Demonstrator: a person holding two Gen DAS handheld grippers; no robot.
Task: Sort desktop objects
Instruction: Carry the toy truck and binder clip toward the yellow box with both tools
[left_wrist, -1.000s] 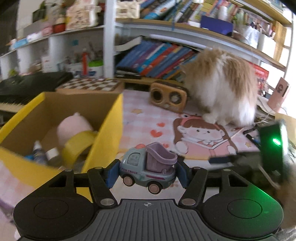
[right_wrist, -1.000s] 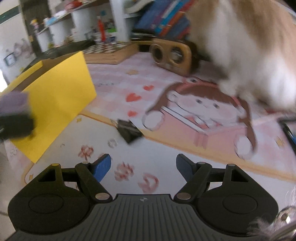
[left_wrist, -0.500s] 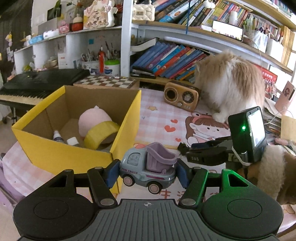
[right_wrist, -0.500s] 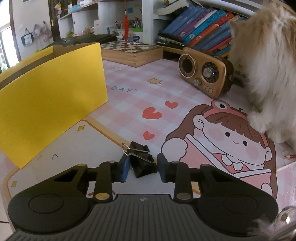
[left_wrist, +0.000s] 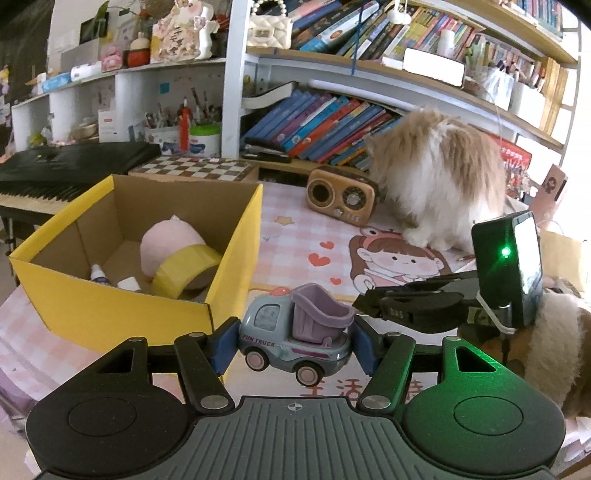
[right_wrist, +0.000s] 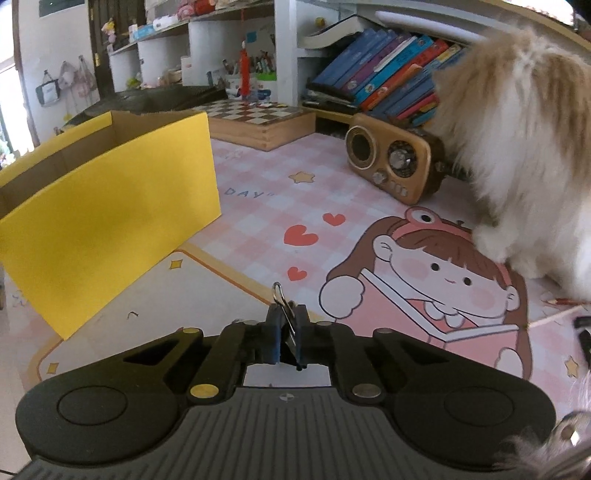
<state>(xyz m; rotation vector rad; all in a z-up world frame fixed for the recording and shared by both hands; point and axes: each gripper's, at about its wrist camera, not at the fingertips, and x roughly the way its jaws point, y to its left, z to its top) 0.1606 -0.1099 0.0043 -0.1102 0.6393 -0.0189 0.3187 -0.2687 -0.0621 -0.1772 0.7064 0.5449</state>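
Observation:
My left gripper (left_wrist: 293, 345) is shut on a grey toy truck (left_wrist: 295, 332) with a purple bucket, held above the mat just right of the yellow cardboard box (left_wrist: 110, 314). The box holds a pink plush (left_wrist: 166, 243), a yellow tape roll (left_wrist: 184, 269) and small bottles. My right gripper (right_wrist: 286, 341) is shut on a black binder clip (right_wrist: 286, 325), its wire handle sticking up, low over the mat. The box's yellow wall (right_wrist: 110, 206) stands to its left. The right gripper also shows in the left wrist view (left_wrist: 373, 304).
A fluffy cat (left_wrist: 436, 181) sits on the pink cartoon mat (right_wrist: 280, 206) at the right. A wooden radio (right_wrist: 391, 166) and a chessboard box (right_wrist: 258, 118) stand at the back. Bookshelves rise behind. Pencils (right_wrist: 557, 310) lie at the far right.
My right gripper has closed fully on the binder clip and raised it a little. My left gripper with the truck has lifted slightly, showing more of the box's inside.

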